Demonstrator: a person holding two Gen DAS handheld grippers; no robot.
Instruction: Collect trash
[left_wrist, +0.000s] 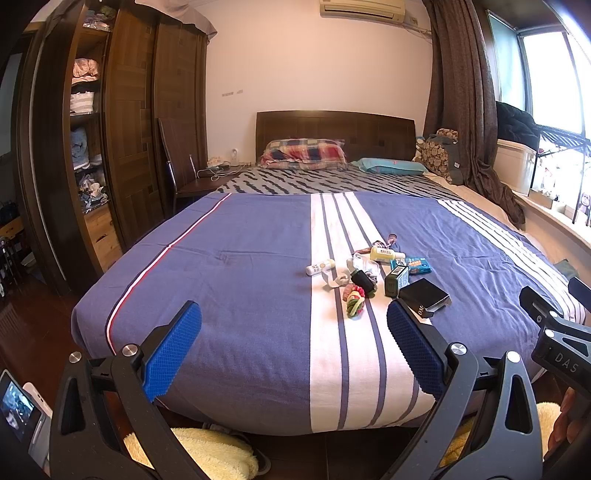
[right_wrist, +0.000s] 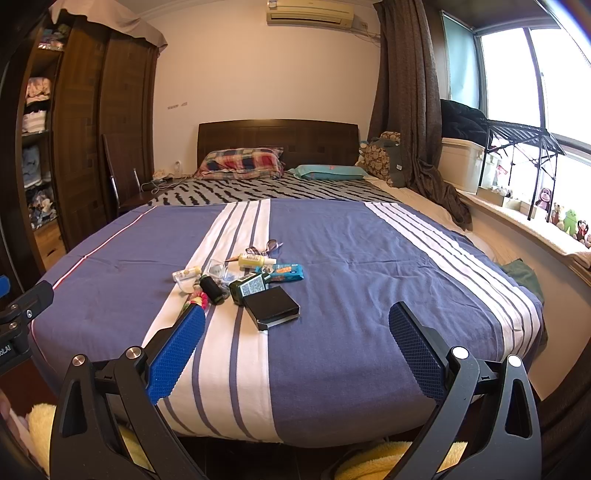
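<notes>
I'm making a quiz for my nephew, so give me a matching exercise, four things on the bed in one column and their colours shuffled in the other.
Things:
1. box
2. tissue pack
3. small bottle
4. pillow by the headboard

Colours:
A. pale yellow
B. red and blue plaid
C. black
D. bright blue

Pairs: 1-C, 2-D, 3-A, 4-B

A home bedroom is shown. The room is filled by a bed (left_wrist: 229, 266) with a blue-and-white striped cover, pillows (left_wrist: 304, 153) laid against a dark wooden headboard (left_wrist: 334, 127). An open wardrobe (left_wrist: 86, 122) stacked with folded clothes is seen at the left, curtains (right_wrist: 410, 96) and a window (right_wrist: 517, 70) at the right.
</notes>
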